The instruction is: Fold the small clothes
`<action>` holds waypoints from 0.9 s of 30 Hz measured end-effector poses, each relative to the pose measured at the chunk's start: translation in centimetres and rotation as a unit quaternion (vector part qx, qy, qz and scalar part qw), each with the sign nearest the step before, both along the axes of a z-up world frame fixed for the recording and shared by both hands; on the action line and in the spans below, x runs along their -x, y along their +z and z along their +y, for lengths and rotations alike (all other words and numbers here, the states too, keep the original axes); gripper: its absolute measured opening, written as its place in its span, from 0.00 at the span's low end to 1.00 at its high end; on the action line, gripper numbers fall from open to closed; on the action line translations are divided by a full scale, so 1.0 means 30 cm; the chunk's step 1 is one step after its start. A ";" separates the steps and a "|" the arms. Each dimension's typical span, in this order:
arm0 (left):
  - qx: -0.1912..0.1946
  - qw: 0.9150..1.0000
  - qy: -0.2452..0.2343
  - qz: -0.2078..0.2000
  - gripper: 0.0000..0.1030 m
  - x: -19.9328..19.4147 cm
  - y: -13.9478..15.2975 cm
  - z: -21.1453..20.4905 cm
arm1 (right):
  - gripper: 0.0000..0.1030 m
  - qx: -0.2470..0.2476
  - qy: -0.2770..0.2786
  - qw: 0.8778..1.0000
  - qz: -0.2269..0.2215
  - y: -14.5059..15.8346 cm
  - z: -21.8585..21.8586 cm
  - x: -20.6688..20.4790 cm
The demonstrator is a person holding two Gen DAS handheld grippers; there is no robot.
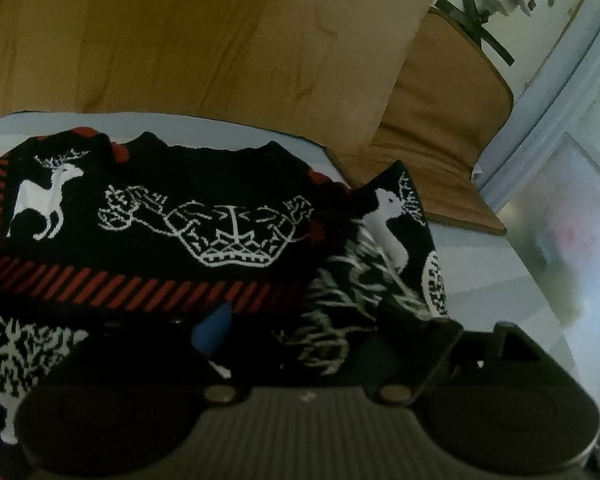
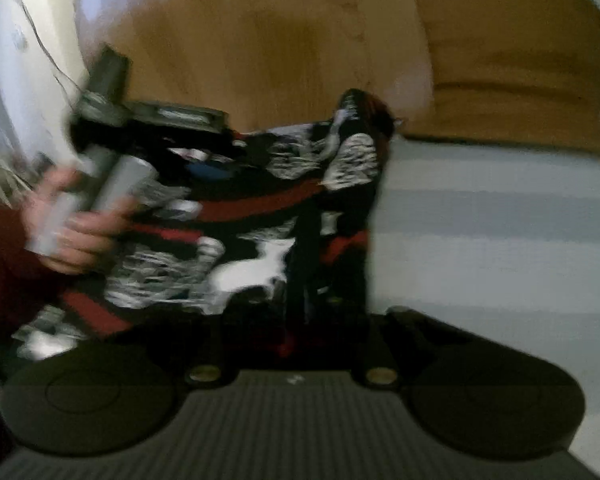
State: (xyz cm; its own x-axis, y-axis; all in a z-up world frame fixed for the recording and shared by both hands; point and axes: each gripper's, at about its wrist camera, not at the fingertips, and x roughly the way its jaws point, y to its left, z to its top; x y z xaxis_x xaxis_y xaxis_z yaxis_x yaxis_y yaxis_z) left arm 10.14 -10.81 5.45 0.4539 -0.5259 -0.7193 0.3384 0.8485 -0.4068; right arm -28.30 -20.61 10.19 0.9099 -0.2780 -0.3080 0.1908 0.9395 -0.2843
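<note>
Two grippers on my feeds. Sweater (image 1: 188,216) spread on white table (image 1: 500,280), one sleeve flipped over. My left gripper (image 1: 320,328) released, fingers apart over hem. Right gripper (image 2: 296,332) clenched on sweater fabric, lifting it.

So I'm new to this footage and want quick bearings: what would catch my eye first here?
The black sweater with white reindeer and red stripes dominates, spread on the pale table. In the right wrist view, a fold of it is lifted at the right gripper, and a hand holding the left gripper shows at the left. Beyond the table lie a wooden floor and a brown cushioned chair.
</note>
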 end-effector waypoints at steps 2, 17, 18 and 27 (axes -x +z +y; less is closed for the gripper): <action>0.002 1.000 0.002 0.000 0.81 -0.006 0.001 -0.001 | 0.09 -0.035 0.017 0.999 -0.012 -0.002 0.051 0.079; -0.004 0.999 -0.033 -0.007 0.83 0.028 -0.004 -0.074 | 0.55 0.021 -0.009 0.995 -0.098 0.232 -0.006 -0.096; -0.007 0.999 -0.034 -0.006 0.83 0.041 -0.005 -0.075 | 0.64 0.013 -0.019 0.994 -0.107 0.260 -0.033 -0.163; -0.033 0.997 -0.047 -0.047 0.81 0.141 -0.015 -0.087 | 0.14 -0.022 -0.069 0.997 -0.029 0.283 -0.229 -0.687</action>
State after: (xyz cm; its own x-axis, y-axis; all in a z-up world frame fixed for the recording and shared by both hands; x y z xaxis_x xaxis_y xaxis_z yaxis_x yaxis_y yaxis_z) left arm 5.91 -13.42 5.00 0.4724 -0.5222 -0.7101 0.4511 0.8353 -0.3142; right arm -7.70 -27.47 18.67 0.8808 -0.3889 -0.2699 0.3342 0.9147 -0.2274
